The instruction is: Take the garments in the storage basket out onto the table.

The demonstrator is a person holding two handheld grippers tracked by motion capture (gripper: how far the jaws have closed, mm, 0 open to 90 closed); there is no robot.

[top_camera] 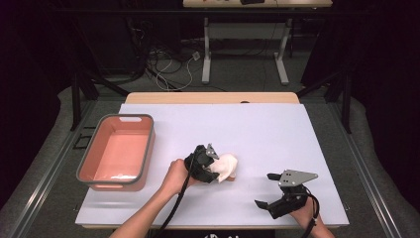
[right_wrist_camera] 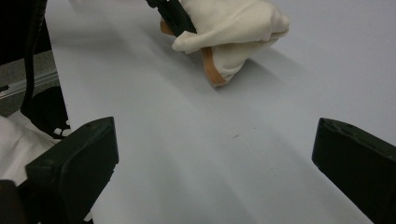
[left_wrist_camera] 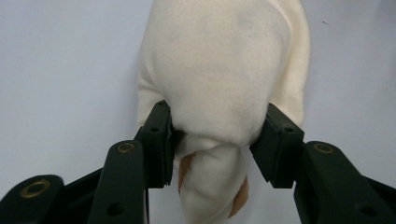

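A cream soft toy (top_camera: 226, 167) with tan-edged parts sits near the middle of the white table. My left gripper (top_camera: 212, 168) is shut on it: in the left gripper view both jaws press into the sides of the soft toy (left_wrist_camera: 219, 74). The left gripper (left_wrist_camera: 219, 144) squeezes its lower body, and a tan-trimmed limb hangs below. My right gripper (top_camera: 266, 191) rests low at the front right, open with nothing between its jaws. The right gripper view looks across bare table at the soft toy (right_wrist_camera: 233, 28), whose tan foot touches the surface, well ahead of my right gripper (right_wrist_camera: 215, 154).
A salmon-pink tub with a grey rim (top_camera: 119, 148) stands at the left of the table. The white mat (top_camera: 267, 129) stretches bare behind and between the hands. A second table's legs and cables lie on the floor beyond the far edge.
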